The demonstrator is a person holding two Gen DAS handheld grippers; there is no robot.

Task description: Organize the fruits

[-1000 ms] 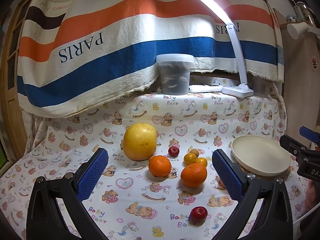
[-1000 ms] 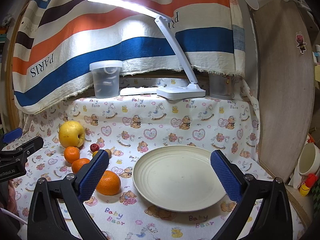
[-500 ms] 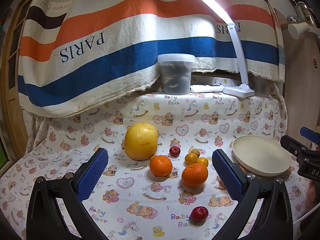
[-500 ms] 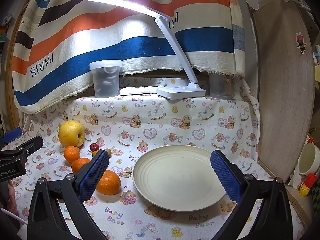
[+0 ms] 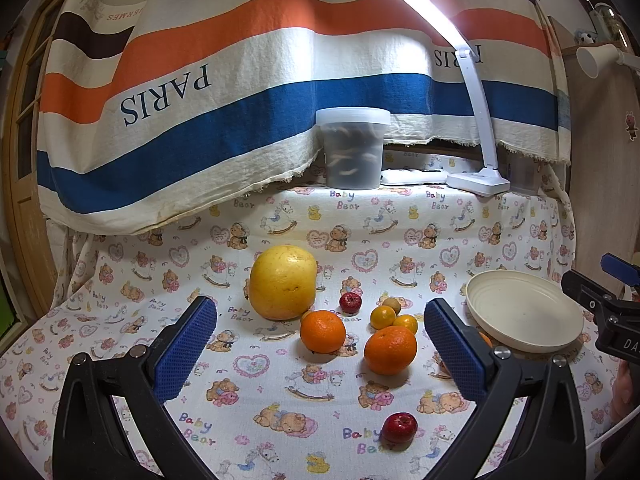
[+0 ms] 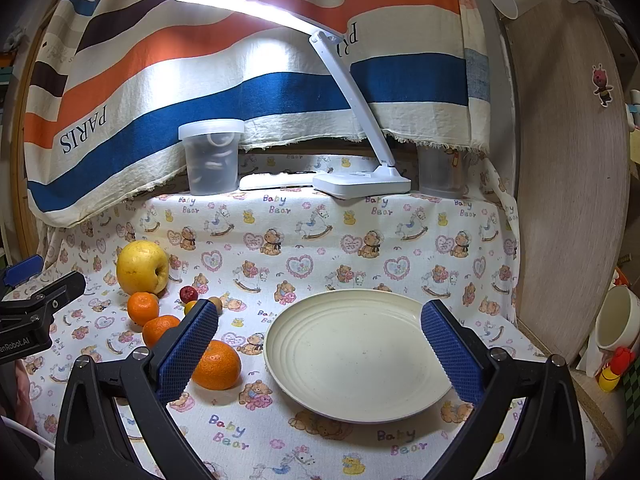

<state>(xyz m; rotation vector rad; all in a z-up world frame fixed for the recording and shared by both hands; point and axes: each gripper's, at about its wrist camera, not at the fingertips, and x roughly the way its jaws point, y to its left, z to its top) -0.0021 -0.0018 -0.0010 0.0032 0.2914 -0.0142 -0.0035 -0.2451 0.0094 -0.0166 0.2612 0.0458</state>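
Observation:
In the left wrist view a big yellow pomelo (image 5: 283, 281), two oranges (image 5: 322, 331) (image 5: 390, 349), small tangerines (image 5: 383, 317), and two small red fruits (image 5: 350, 303) (image 5: 399, 427) lie on the bear-print cloth. My left gripper (image 5: 320, 354) is open and empty, hovering in front of them. A cream plate (image 5: 524, 316) sits at the right. In the right wrist view my right gripper (image 6: 320, 350) is open and empty, above the plate (image 6: 360, 360); an orange (image 6: 218, 366) lies beside its left finger, the pomelo (image 6: 141, 266) farther left.
A lidded plastic tub (image 5: 353, 148), a white remote and a white desk lamp base (image 5: 478, 182) stand on a raised ledge at the back. A striped cloth hangs behind. A wooden panel (image 6: 568, 200) and a white cup (image 6: 618, 318) are at the right.
The left wrist view has shifted slightly, so the fruits sit a little further right. The right gripper has barely moved. Both stay open.

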